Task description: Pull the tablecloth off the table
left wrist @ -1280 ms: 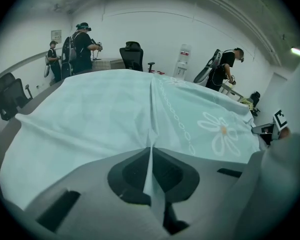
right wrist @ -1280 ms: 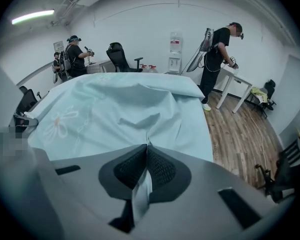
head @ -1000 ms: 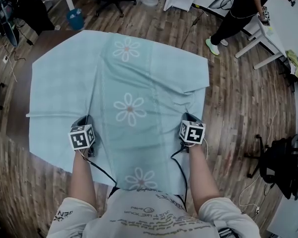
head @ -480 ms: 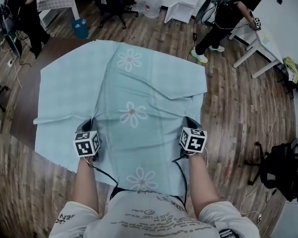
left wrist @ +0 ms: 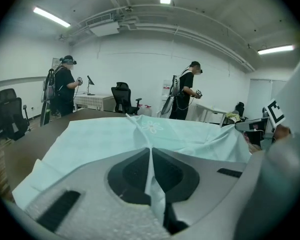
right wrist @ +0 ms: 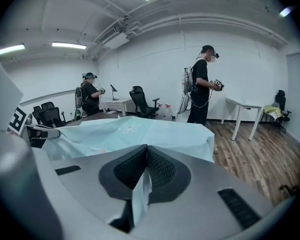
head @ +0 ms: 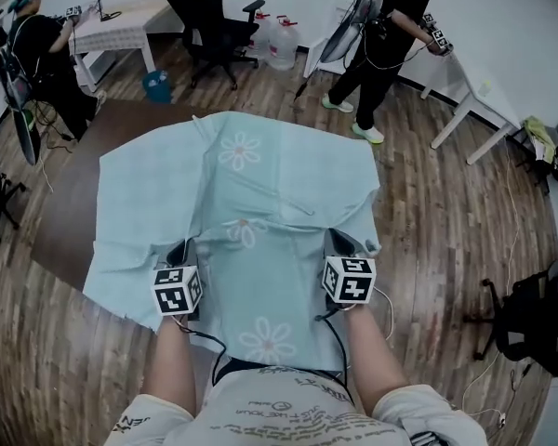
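Note:
A light blue tablecloth (head: 260, 193) with white daisy prints lies rumpled over a dark brown table (head: 70, 203), whose left and far parts show bare. My left gripper (head: 179, 254) is shut on a fold of the cloth near its left front part; the pinched fabric runs between the jaws of the left gripper (left wrist: 150, 151). My right gripper (head: 339, 246) is shut on the cloth near its right edge, and a strip of cloth sits pressed in the right gripper (right wrist: 146, 151). The cloth's near end hangs down toward my body.
A person (head: 381, 35) with grippers stands at the far right by a white table (head: 474, 91). Another person (head: 33, 49) stands far left beside a desk. An office chair (head: 209, 21), water jugs (head: 281, 45) and a blue bin (head: 156, 86) are beyond the table. A black chair (head: 539, 323) stands right.
Both grippers have pulled the cloth toward me. The cloth has bunched and slid off the far and left parts of the table, baring more brown tabletop. The head view has tilted up.

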The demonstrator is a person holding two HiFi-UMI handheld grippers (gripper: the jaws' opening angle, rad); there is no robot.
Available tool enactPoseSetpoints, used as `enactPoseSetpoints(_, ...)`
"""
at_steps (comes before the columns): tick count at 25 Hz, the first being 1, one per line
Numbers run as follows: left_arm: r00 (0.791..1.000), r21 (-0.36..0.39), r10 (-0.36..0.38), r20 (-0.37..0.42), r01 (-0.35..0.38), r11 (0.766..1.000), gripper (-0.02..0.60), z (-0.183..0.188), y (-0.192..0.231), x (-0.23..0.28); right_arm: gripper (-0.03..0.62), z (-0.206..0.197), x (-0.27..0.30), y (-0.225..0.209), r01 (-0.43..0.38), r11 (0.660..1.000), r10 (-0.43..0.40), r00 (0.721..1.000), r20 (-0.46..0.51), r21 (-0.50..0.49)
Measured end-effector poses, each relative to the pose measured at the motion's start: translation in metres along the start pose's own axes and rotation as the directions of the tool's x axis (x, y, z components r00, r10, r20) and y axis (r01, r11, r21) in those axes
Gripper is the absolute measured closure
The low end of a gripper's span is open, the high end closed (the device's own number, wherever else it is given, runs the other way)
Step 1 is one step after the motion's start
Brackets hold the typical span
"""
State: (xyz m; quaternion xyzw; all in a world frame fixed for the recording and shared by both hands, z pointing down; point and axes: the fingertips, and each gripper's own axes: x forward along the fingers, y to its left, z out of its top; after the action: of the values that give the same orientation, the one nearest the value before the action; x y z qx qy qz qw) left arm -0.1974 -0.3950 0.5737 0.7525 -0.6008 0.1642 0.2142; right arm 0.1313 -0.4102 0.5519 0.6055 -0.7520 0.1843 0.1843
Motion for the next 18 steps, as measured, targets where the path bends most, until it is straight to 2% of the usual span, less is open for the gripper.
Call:
enactPoseSetpoints(8,0.991,0.068,-0.064,0.117,0.056,0.996,0.571,0.035,-0.067,-0.055,0.58,0.03,-0.056,0.054,-0.125,0.991,0.129,0.983,0.129,-0.041)
enactPoseSetpoints(18,0.963,0.146,-0.115,0.244,0.08,0.986,0.571,0.08,-0.133,-0.103,0.58,0.073,-0.111,0.097,-0.223,0.969,0.244,0.925,0.291,-0.102)
